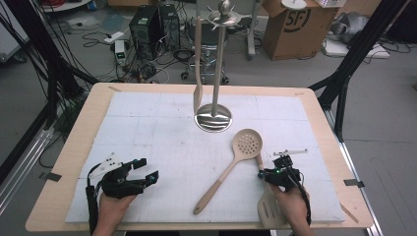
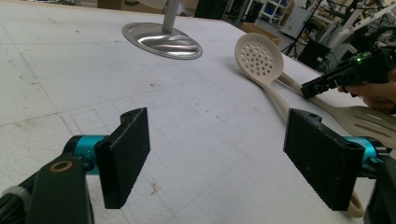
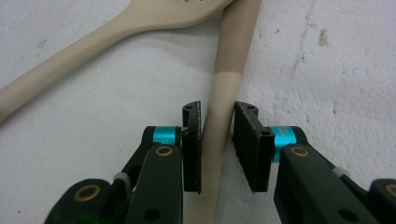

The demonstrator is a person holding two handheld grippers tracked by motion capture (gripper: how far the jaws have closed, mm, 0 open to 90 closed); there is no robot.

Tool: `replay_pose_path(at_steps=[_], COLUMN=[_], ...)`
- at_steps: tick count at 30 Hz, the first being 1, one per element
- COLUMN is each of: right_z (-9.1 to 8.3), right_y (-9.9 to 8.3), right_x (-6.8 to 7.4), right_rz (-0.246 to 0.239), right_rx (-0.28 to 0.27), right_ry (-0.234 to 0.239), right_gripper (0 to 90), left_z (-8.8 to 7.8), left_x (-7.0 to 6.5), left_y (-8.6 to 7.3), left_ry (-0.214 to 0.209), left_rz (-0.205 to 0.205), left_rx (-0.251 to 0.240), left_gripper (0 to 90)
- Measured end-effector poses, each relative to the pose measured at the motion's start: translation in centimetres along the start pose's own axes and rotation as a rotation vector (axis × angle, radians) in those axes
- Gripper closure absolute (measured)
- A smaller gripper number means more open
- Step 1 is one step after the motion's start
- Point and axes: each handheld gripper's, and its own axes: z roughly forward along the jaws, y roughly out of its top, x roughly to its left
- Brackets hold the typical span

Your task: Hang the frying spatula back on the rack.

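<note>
A beige slotted spatula [image 1: 270, 212] lies at the table's near right, its handle [image 3: 229, 56] pointing away from me. My right gripper [image 1: 264, 173] [image 3: 217, 116] is shut on that handle, both pads against its sides, with the spatula resting on the board. A beige perforated spoon [image 1: 246, 142] [image 2: 259, 58] lies diagonally just left of it, and its handle [image 3: 93, 56] crosses the spatula's handle. My left gripper [image 1: 149, 168] [image 2: 217, 158] rests at the near left, jaws wide open with nothing between them.
A metal utensil stand [image 1: 215, 73] with a round base [image 2: 161, 41] stands at the far middle, a beige turner [image 1: 197, 88] hanging from it. The white foam board [image 1: 147, 123] covers the wooden table [image 1: 78, 147]. A cardboard box [image 1: 295, 24] and computer cases [image 1: 147, 27] sit on the floor beyond.
</note>
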Motion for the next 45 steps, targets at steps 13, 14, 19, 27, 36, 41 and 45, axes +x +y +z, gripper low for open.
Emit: replay_pose_path(at_steps=[13, 14, 19, 27, 36, 41, 45], right_z=[0.0, 0.0, 0.1, 0.2, 0.4, 0.4, 0.4], right_y=[-1.8, -1.8, -1.3, 0.0, 0.2, -0.3, -0.3], right_x=[-3.6, -3.6, -3.5, -2.1, -1.2, -0.7, -0.3], right_rz=[0.244, 0.245, 0.23, 0.129, 0.057, 0.012, -0.001], right_rx=[-0.11, -0.114, -0.081, -0.001, -0.005, -0.043, -0.04], right_ry=[0.28, 0.279, 0.267, 0.167, 0.175, 0.083, 0.055], right_gripper=[77.6, 77.5, 77.4, 74.6, 55.6, 71.1, 72.2], left_z=[-0.2, -0.3, -0.3, -0.2, -0.2, -0.3, -0.3], left_x=[0.3, 0.3, 0.3, 0.2, 0.2, 0.2, 0.1], left_y=[-0.1, -0.2, -0.2, -0.2, -0.2, -0.2, -0.1], left_ry=[0.015, 0.016, 0.016, 0.016, 0.018, 0.018, 0.015], left_rz=[-0.005, -0.007, -0.005, -0.002, -0.003, -0.003, -0.003], left_rx=[0.004, 0.006, 0.007, 0.007, 0.008, 0.006, 0.003], left_gripper=[23.4, 23.4, 23.4, 23.5, 23.5, 23.6, 23.6])
